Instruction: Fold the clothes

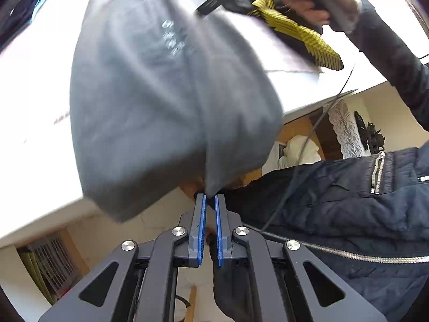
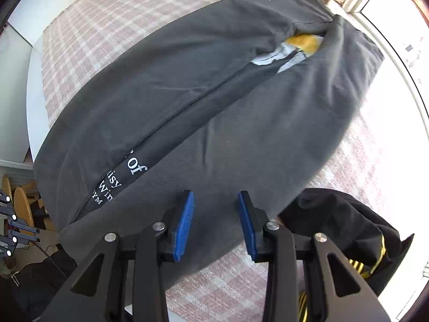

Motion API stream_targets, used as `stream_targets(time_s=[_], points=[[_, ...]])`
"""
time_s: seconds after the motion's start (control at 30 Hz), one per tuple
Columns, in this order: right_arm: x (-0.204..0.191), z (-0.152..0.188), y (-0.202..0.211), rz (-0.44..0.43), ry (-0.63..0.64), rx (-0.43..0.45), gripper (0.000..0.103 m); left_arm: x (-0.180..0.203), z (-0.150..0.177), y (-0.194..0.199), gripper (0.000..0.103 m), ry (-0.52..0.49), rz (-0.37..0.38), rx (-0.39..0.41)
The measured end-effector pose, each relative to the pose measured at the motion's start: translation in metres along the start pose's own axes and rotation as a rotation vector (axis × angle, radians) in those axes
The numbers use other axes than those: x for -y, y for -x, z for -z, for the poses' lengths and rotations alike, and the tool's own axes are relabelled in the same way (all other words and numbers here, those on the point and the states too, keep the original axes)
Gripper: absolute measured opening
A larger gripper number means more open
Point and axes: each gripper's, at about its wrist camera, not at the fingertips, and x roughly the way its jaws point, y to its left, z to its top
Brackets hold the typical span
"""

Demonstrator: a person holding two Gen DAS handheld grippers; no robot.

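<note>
While the left gripper (image 1: 210, 197) pinches a corner of the grey shirt (image 2: 187, 102), lying on the checked table (image 2: 107, 18), a side fold looks underway. Right gripper (image 2: 215, 197) hovers wide open, empty (blurry). Next: carry the corner across and smooth it.

The left gripper (image 1: 210, 197) is seen with its 2 blue-padded fingers (image 1: 200, 228) drawn nearly together, a narrow gap left between them. The right gripper (image 2: 215, 197) is held with its 2 fingers (image 2: 185, 224) spread wide apart, nothing gripped.
</note>
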Motion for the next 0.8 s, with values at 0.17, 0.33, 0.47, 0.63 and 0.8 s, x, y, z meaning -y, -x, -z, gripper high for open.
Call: stream_targets(time_s=[0.17,0.33,0.47,0.63,0.8], points=[[0.009,0.0,0.015,-0.19,0.032,0.005,0.035,0.027,-0.062,-0.004,0.005,-0.094,0.0,0.055],[0.126,-0.035,0.05,-0.093,-0.205,0.162,0.038,0.028,-0.139,-0.035,0.007,-0.126,-0.07,0.07],[0.206,-0.081,0.034,-0.186,-0.314,0.175,0.039,0.012,-0.167,-0.065,0.007,-0.092,-0.079,0.01],[0.217,-0.13,-0.01,-0.181,-0.261,0.112,0.039,-0.009,-0.174,-0.066,0.005,-0.042,-0.004,-0.014],[0.228,-0.141,-0.008,-0.151,-0.291,0.154,0.036,-0.016,-0.174,-0.065,0.005,-0.044,0.022,-0.008]])
